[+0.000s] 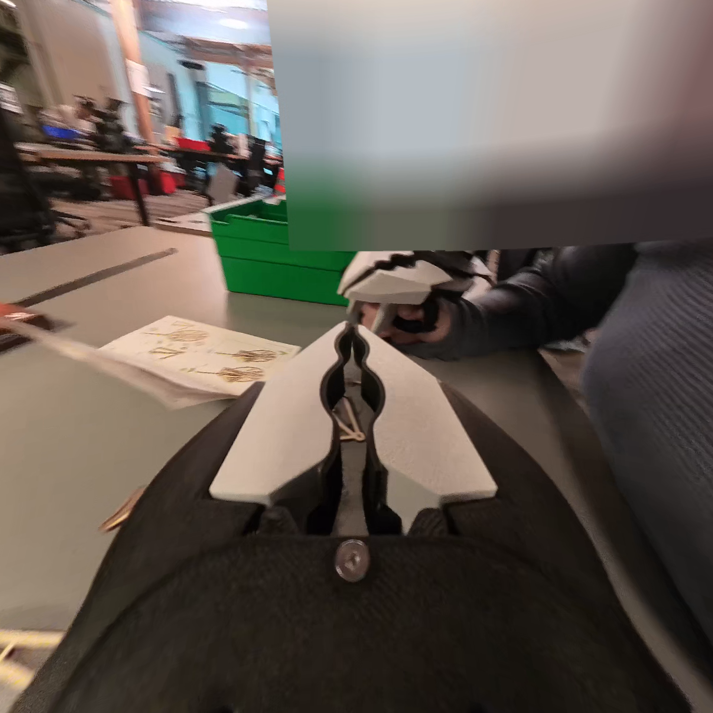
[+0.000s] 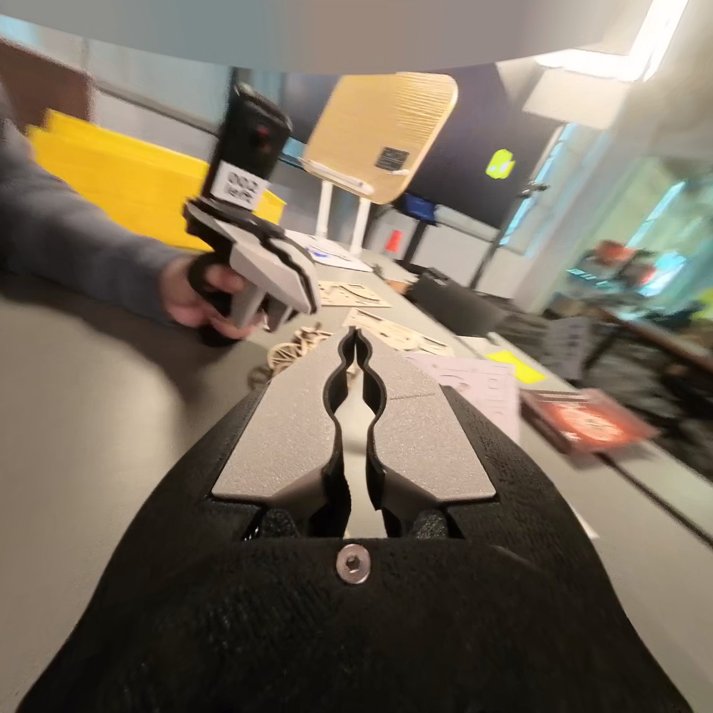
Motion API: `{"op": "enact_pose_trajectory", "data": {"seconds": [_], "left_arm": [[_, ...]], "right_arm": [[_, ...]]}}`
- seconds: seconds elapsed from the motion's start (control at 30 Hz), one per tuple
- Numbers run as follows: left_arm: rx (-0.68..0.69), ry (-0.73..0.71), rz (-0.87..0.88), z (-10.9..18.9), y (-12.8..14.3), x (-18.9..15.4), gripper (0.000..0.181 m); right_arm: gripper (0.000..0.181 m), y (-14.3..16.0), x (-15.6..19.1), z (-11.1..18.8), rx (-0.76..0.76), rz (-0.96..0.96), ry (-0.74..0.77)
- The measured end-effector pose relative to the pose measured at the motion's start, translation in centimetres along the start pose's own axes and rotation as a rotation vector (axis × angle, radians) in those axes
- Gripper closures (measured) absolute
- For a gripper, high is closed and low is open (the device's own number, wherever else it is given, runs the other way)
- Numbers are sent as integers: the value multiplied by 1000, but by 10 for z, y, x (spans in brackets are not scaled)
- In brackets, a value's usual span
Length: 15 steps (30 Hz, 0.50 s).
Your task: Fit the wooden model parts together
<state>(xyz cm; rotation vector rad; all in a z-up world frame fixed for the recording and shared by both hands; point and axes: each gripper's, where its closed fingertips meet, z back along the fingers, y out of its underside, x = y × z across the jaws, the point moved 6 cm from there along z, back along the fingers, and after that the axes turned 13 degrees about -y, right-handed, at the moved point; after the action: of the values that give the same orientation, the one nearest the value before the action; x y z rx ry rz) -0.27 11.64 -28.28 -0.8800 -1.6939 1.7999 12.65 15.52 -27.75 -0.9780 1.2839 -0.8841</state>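
Pale spoked wooden model parts [image 2: 297, 349] lie just beyond both grippers' closed, empty jaws, so I'd open one gripper [image 2: 354, 332] before approaching, other gripper [image 1: 350, 328] steadying.

bright indoor light | motion blur at edges | wide-angle distortion | soft shadows

Green bin [image 1: 270, 266], yellow bin [image 2: 115, 181], pale wooden parts [image 2: 393, 335].
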Motion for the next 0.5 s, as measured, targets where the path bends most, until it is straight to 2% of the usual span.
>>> {"op": "enact_pose_trajectory", "data": {"seconds": [0.1,0.23,0.37,0.5], "left_arm": [[-16,-81,6,1,-1,8,181],[-41,-176,32,4,-3,17,181],[5,-163,40,5,-1,14,174],[126,-132,-36,7,7,5,164]], "right_arm": [[181,0,-3,3,20,42,69],[181,6,-10,7,78,-1,85],[181,25,-12,11,311,-128,-26],[174,51,-2,23,634,-351,-129]]}}
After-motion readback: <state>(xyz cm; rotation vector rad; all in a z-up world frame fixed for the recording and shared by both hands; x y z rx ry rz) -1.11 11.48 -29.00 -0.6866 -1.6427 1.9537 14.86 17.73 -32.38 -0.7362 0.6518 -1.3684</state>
